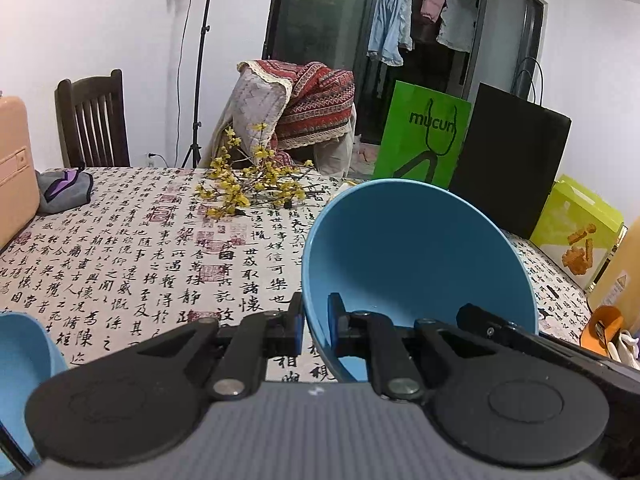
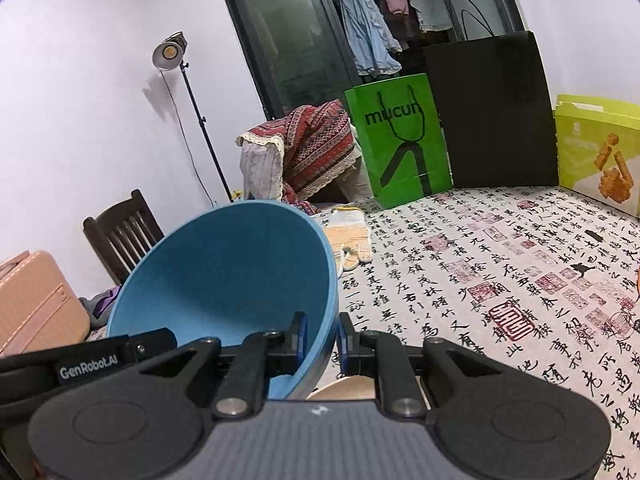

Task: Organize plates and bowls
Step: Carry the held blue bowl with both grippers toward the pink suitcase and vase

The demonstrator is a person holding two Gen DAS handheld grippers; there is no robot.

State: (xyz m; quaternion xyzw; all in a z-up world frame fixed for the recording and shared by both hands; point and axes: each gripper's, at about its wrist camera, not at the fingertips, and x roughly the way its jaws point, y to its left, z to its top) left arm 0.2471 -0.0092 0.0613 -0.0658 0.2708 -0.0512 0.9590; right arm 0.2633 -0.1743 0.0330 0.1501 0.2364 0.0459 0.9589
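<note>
- Left wrist view: my left hand-held gripper (image 1: 316,326) is clamped on the rim of a blue bowl (image 1: 416,256), one blue pad outside the wall and one inside.
- That bowl is tilted, its opening turned toward the camera, held above the worktop (image 1: 132,248) with its calligraphy-print cloth.
- At the lower left edge of this view a second, paler blue bowl (image 1: 24,360) shows in part; I cannot tell what it rests on.
- Yellow flowering branches (image 1: 256,188) lie on the cloth beyond the held bowl, and a grey and purple cloth (image 1: 64,192) lies near the far left.
- Right wrist view: my right hand-held gripper (image 2: 322,340) is clamped on the rim of a blue bowl (image 2: 228,276), which is also tilted toward the camera.
- Just under this gripper a pale rounded edge (image 2: 344,388) peeks out; I cannot tell what it is.
- A work glove (image 2: 352,240) lies on the worktop just behind the bowl.
- A green bag (image 2: 400,144), a black bag (image 2: 496,112) and a yellow-green box (image 2: 600,152) stand at the far edge.
</note>
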